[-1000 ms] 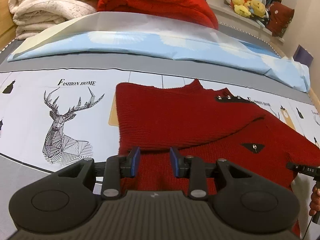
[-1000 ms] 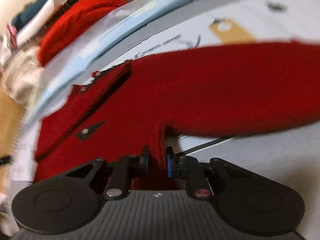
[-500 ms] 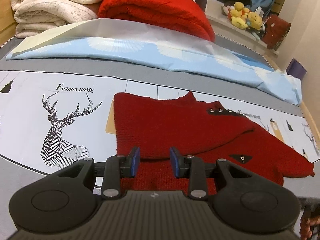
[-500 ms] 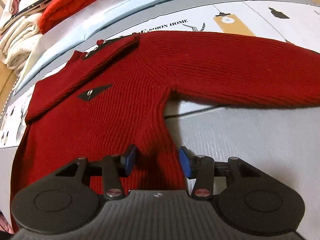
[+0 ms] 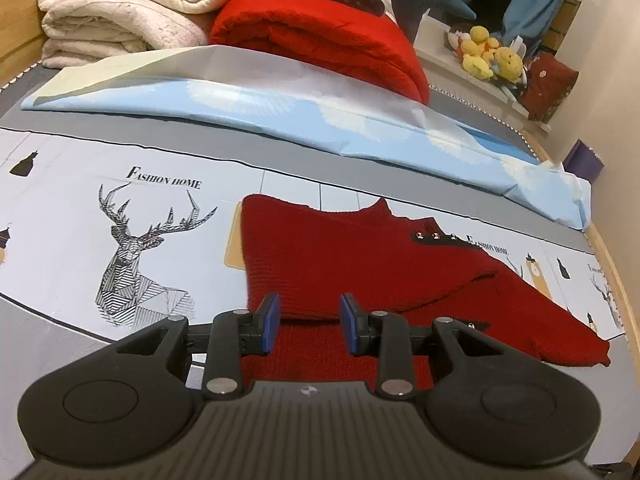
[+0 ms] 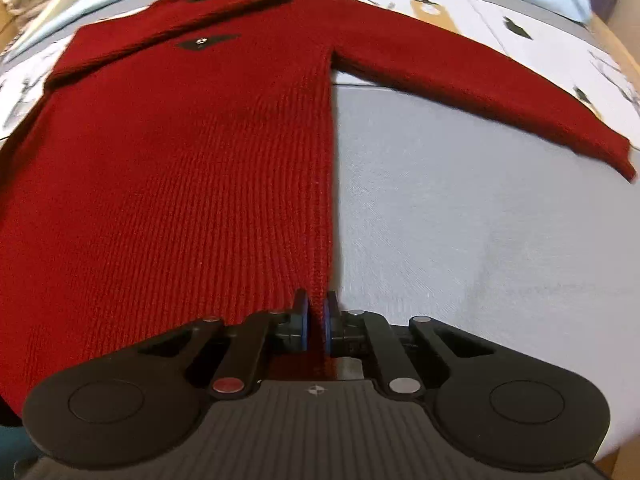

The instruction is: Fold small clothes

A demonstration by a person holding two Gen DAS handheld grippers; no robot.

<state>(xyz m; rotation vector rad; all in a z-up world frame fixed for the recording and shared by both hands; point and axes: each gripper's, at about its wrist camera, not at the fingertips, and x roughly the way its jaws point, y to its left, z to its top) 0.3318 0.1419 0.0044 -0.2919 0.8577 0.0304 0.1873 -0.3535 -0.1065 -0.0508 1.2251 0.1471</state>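
A dark red knitted sweater lies flat on the printed sheet, with one sleeve folded across its chest and the other sleeve stretched out to the right. My right gripper is shut on the sweater's side edge at the bottom hem, and red knit shows between its blue pads. My left gripper hovers over the near part of the sweater. Its blue pads stand apart with nothing pinched between them.
The sheet bears a deer print left of the sweater. Behind lie a folded light blue sheet, a rolled red blanket and white blankets. Plush toys sit on a ledge. A wooden edge runs along the right.
My right gripper let go near the armpit, opened, moved down the side edge to the hem and shut there. My left gripper rose and drew back a little, still open.
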